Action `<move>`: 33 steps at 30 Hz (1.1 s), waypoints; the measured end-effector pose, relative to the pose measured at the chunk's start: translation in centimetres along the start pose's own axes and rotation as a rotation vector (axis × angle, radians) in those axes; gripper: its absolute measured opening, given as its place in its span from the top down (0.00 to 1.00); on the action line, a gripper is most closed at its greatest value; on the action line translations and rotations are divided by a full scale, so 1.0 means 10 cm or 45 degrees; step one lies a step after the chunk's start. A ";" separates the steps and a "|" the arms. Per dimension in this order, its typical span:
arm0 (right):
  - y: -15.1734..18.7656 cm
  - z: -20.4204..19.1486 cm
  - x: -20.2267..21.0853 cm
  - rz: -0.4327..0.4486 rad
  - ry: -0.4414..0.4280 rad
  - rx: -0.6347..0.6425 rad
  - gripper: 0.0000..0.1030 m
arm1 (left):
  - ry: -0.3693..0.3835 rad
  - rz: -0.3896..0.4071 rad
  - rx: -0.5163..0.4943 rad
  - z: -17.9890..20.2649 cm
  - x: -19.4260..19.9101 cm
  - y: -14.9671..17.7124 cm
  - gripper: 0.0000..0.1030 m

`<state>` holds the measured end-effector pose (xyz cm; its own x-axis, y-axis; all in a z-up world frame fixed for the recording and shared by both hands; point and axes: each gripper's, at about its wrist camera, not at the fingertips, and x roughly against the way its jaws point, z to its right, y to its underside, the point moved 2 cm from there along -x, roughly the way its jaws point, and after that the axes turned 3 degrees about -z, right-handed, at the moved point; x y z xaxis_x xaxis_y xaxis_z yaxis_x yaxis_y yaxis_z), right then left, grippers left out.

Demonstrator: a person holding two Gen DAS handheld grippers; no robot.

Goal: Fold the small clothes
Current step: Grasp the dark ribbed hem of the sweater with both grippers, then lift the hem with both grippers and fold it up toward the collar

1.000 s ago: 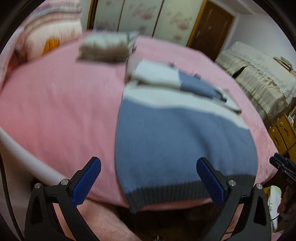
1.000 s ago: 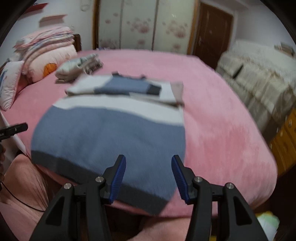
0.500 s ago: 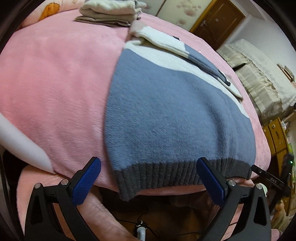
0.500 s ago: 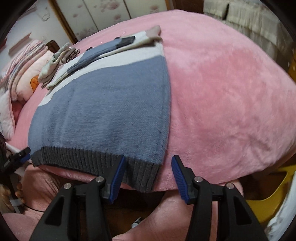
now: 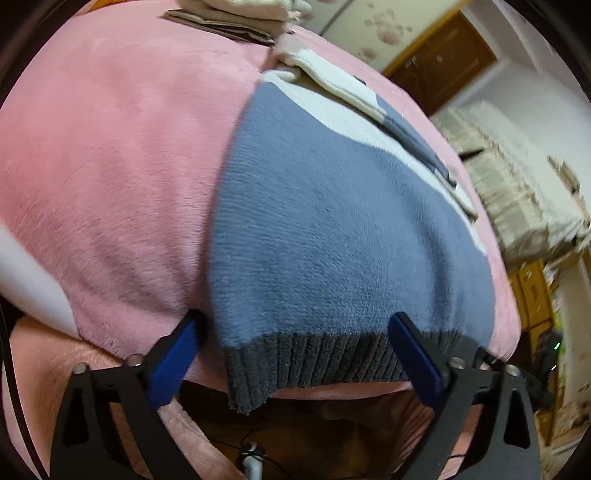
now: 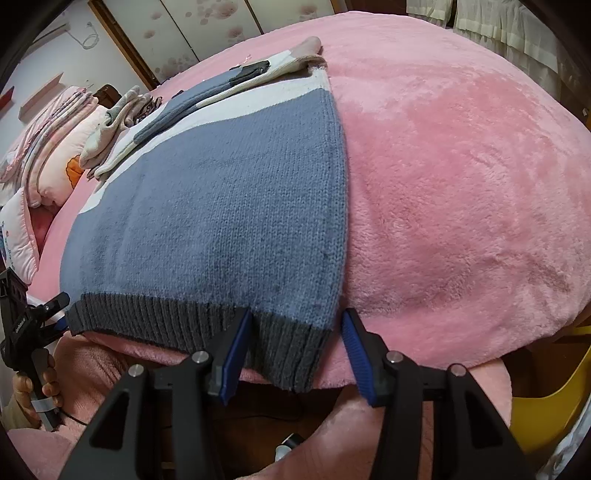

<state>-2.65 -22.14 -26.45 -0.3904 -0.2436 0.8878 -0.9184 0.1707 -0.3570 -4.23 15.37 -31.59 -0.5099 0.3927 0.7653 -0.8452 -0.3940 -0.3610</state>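
At the near edge of the bed (image 6: 461, 177), both tools sit at the sweater's (image 6: 221, 206) dark ribbed hem (image 5: 325, 363), which hangs slightly over that edge. The left hand-held gripper (image 5: 291, 354) is spread wide, its blue pads on either side of the hem's left corner; one pad rests against the pink blanket (image 5: 110, 166) just beside the knit, the other lies over the ribbing further right. It grips nothing. The right hand-held gripper (image 6: 295, 345) is also released, its jaws straddling the hem's right corner, with one blue pad pressed on the ribbing and the other just off the sweater's side edge.

The sweater lies flat on the blanket, running from the near edge toward the middle of the bed: a grey hem, then a broad blue body, then a white band. Its sleeves (image 6: 207, 96) are folded across the upper part, blue and white with a dark cuff.

Beyond it, toward the far left of the bed, lies a small pile of pale folded clothes (image 6: 114, 118), and past that stacked pillows (image 6: 55, 147). Behind the bed stand flowered wardrobe doors (image 6: 207, 26).
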 end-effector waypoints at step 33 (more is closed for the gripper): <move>-0.04 -0.13 0.14 -0.013 -0.099 0.091 0.88 | 0.045 -0.120 -0.006 0.21 -0.08 -0.03 0.91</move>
<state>-2.75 -21.28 -24.65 -0.3824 -0.3190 0.8672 -0.9235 0.1003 -0.3704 -3.18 13.41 -30.93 -0.4336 0.4570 0.7766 -0.8904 -0.3499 -0.2912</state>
